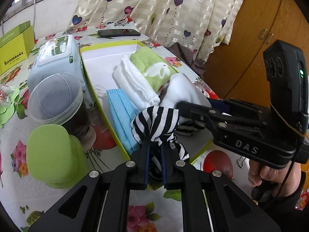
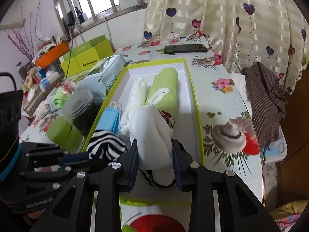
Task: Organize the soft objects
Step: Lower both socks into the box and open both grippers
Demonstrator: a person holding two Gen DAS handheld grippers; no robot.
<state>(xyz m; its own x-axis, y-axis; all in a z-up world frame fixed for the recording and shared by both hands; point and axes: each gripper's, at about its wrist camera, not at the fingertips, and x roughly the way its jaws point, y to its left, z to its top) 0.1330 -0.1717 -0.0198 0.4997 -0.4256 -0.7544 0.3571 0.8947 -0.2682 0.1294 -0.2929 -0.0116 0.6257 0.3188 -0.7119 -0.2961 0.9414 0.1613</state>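
Tray: shallow white box (image 2: 188,89) with lime-green rim, lying on the flower-print table (image 2: 218,100), its long axis running away from both cameras.
Left gripper: (image 1: 156,147) clenched on the black-and-white striped sock (image 1: 156,123); the sock bunches up above the fingertips and hangs over the tray's near end.
Left gripper, seen from right wrist: (image 2: 81,157) enters from the left edge, its tip at the striped sock (image 2: 106,145).
Right gripper: (image 2: 155,152) grasping the white sock (image 2: 150,133) between its blue-padded fingers (image 2: 134,154); the sock stands up from the jaws over the tray's near end.
Right gripper, seen from left wrist: (image 1: 195,112) reaches in from the right edge, a hand (image 1: 274,176) on its handle; its tip meets the white sock (image 1: 183,90).
Sock relation: striped sock just left of white sock, the two near or touching; contact cannot be told.
Green towel: (image 2: 165,90) with a white rabbit motif, rolled, lying lengthwise in the tray's right half.
White cloth: (image 2: 135,100) folded, lying against the green towel's left side.
Face mask: (image 1: 121,116) blue, pleated, at the tray's near left corner beside the white cloth.
Left of tray: wipes pack (image 1: 56,58), a jar with a clear lid (image 1: 56,96), a lime-green lidded container (image 1: 52,152).
Far edge of table: black phone (image 2: 185,48) beyond the tray, below the heart-print curtain (image 2: 222,13).
Far left corner: lime-green carton (image 1: 15,48).
Right edge of table: dark checked cloth (image 2: 266,94) draped beside it.
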